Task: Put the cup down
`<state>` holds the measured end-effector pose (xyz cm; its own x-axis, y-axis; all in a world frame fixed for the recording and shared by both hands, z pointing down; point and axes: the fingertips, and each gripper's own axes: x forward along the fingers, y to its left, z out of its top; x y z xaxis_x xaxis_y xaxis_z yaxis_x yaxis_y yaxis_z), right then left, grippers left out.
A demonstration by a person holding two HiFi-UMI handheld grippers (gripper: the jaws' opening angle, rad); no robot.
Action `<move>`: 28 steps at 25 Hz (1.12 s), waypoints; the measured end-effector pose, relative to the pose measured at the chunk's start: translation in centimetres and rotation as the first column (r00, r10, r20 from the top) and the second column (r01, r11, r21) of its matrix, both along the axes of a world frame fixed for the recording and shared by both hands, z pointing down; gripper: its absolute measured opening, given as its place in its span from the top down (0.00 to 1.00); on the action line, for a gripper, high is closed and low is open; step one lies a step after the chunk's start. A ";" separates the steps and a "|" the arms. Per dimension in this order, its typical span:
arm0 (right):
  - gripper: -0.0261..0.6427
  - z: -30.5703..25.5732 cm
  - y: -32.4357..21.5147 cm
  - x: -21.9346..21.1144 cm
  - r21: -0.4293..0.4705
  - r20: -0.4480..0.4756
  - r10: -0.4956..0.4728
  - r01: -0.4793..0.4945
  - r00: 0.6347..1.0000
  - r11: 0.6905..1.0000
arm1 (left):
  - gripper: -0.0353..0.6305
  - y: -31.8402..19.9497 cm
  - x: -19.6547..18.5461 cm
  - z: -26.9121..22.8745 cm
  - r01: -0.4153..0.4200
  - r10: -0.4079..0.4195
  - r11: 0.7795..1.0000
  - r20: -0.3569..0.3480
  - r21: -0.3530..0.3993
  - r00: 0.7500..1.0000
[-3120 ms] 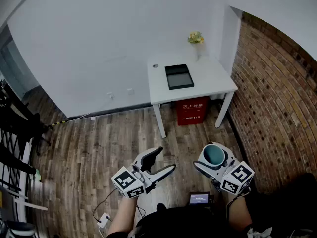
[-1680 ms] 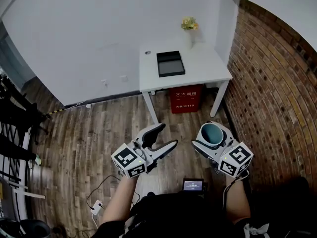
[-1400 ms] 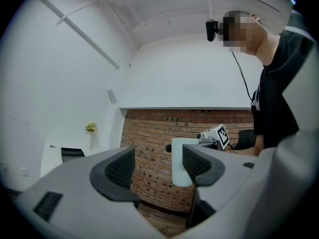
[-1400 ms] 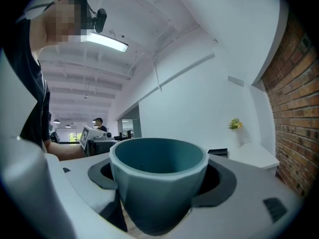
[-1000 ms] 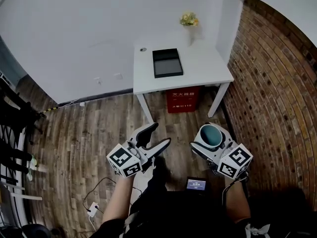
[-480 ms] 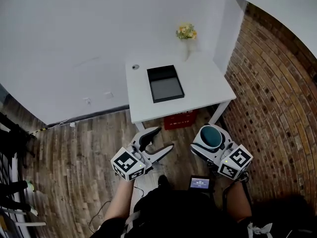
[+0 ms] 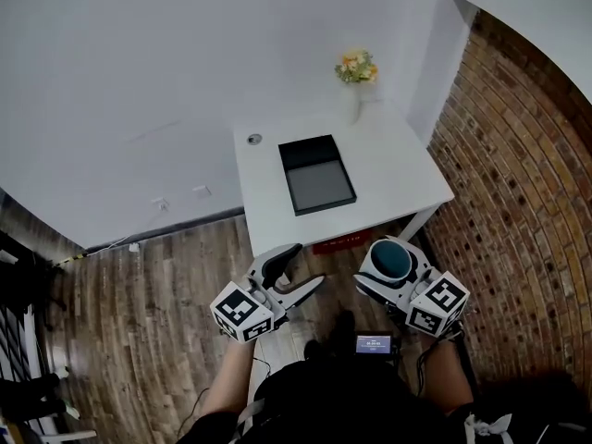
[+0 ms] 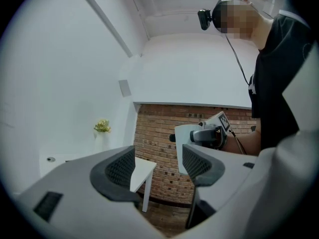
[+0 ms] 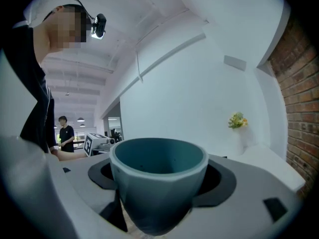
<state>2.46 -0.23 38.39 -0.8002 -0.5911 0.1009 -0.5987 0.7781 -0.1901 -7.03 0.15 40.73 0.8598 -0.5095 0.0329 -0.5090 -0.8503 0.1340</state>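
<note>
The cup [image 9: 158, 183], a teal one with no handle, sits upright between the jaws of the right gripper [image 7: 394, 266], which are clenched on its lower body from both sides; its mouth is open and looks empty. In the head view it hangs over the wooden floor, just near of the white table's [image 7: 407, 188] near edge and toward its right end, not yet above the top. The left gripper [image 7: 298, 270] is beside it on the left, jaws spread with nothing between them; only the table leg and the brick wall [image 7: 518, 183] show through the gap.

By my reading this is the carry step: the cup is in hand and set-down has not begun. The next move calls for bringing the cup farther forward over the table, choosing a bare patch clear of the black tray [image 7: 316, 175] and the vase of flowers [image 7: 355, 86] at the far edge, lowering until the base rests flat, and only then releasing.

As for writing, the red box [image 7: 344, 240] under the table is mostly hidden, and the small screen [image 7: 374, 344] at the person's waist is too small to read. The marker cubes carry black-and-white patterns only.
</note>
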 end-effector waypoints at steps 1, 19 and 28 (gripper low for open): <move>0.36 0.3 -0.7 -0.1 -0.005 -0.001 -0.002 0.002 1.000 1.000 | 0.49 -0.7 -0.1 0.2 0.002 -0.002 1.000 -0.001 -0.005 1.000; 0.36 1.9 -19.0 0.3 -0.024 0.049 -0.141 0.142 0.989 0.990 | 0.49 -17.4 1.0 1.5 0.134 -0.135 0.990 -0.020 -0.043 0.991; 0.36 2.5 -25.1 0.2 -0.047 0.056 -0.213 0.215 0.975 0.975 | 0.49 -23.6 1.2 0.8 0.186 -0.188 0.981 -0.033 -0.046 0.982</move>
